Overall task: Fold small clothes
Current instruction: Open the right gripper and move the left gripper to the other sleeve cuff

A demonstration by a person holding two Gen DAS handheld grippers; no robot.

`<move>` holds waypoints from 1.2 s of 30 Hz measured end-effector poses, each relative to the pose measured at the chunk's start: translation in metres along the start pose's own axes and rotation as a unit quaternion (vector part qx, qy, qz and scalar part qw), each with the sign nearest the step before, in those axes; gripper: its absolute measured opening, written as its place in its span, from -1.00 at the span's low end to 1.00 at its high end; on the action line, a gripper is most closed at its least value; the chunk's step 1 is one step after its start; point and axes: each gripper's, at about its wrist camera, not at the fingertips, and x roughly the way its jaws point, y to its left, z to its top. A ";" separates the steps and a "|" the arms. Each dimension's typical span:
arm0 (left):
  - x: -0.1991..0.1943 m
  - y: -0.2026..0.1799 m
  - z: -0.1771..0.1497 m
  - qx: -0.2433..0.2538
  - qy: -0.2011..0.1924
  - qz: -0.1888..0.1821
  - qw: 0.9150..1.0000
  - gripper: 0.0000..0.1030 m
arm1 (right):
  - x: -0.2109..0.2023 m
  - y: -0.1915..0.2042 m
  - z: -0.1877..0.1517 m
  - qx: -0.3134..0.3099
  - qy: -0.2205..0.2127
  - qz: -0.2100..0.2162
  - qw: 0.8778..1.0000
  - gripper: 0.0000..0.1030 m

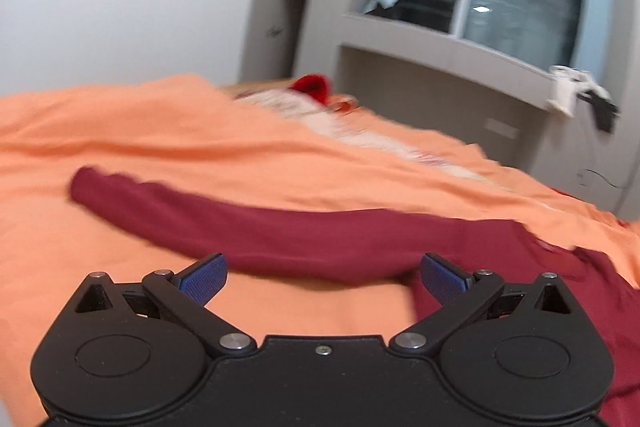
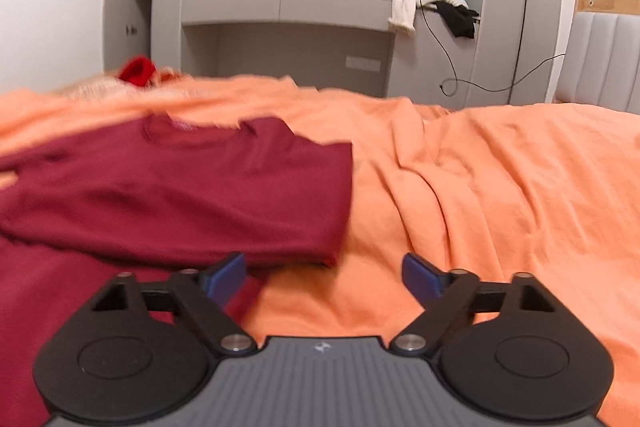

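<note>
A dark red long-sleeved top (image 2: 180,195) lies on the orange bedsheet (image 2: 500,187). In the right wrist view its right side is folded in over the body, with the neckline at the far side. In the left wrist view one long sleeve (image 1: 248,227) stretches out flat to the left across the sheet. My left gripper (image 1: 324,277) is open and empty, just in front of that sleeve. My right gripper (image 2: 324,277) is open and empty, at the near right corner of the folded part, its left finger over red cloth.
A bright red garment (image 2: 138,70) and pale cloth lie at the far side of the bed. Grey built-in shelving (image 2: 288,27) under a window stands behind the bed. A padded headboard (image 2: 604,63) is at the right. A black cable hangs off the shelf.
</note>
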 end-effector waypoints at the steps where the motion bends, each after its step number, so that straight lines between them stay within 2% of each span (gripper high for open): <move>1: 0.002 0.011 0.005 -0.006 0.008 0.008 1.000 0.99 | -0.005 0.000 0.001 0.005 -0.007 0.012 1.000 0.91; 3: 0.005 0.034 0.014 -0.011 0.018 0.026 0.999 0.99 | -0.013 0.004 0.002 0.012 -0.020 0.030 0.999 0.99; 7: 0.010 0.075 0.032 -0.009 0.015 0.065 0.998 0.99 | -0.024 0.012 0.003 0.023 -0.035 0.064 0.997 0.99; 11: 0.022 0.108 0.044 -0.037 0.007 0.080 0.996 0.99 | -0.037 0.021 0.002 0.075 -0.060 0.082 0.992 1.00; 14: 0.040 0.121 0.049 -0.053 0.021 0.092 0.994 0.99 | -0.047 0.026 0.002 0.107 -0.077 0.118 0.984 1.00; 18: 0.071 0.138 0.053 -0.090 0.054 0.120 0.987 0.99 | -0.053 0.041 0.000 0.090 -0.085 0.125 0.984 1.00; 22: 0.089 0.149 0.053 -0.129 0.069 0.143 0.979 0.98 | -0.051 0.054 -0.002 0.068 -0.078 0.124 0.987 1.00; 25: 0.096 0.154 0.052 -0.143 0.059 0.165 0.974 0.88 | -0.048 0.060 -0.004 0.064 -0.073 0.125 0.987 1.00; 30: 0.100 0.160 0.043 -0.155 0.039 0.181 0.971 0.59 | -0.043 0.063 -0.008 0.061 -0.060 0.132 0.988 1.00; 36: 0.086 0.167 0.032 -0.175 -0.001 0.160 0.972 0.60 | -0.039 0.060 -0.013 0.065 -0.053 0.136 0.987 1.00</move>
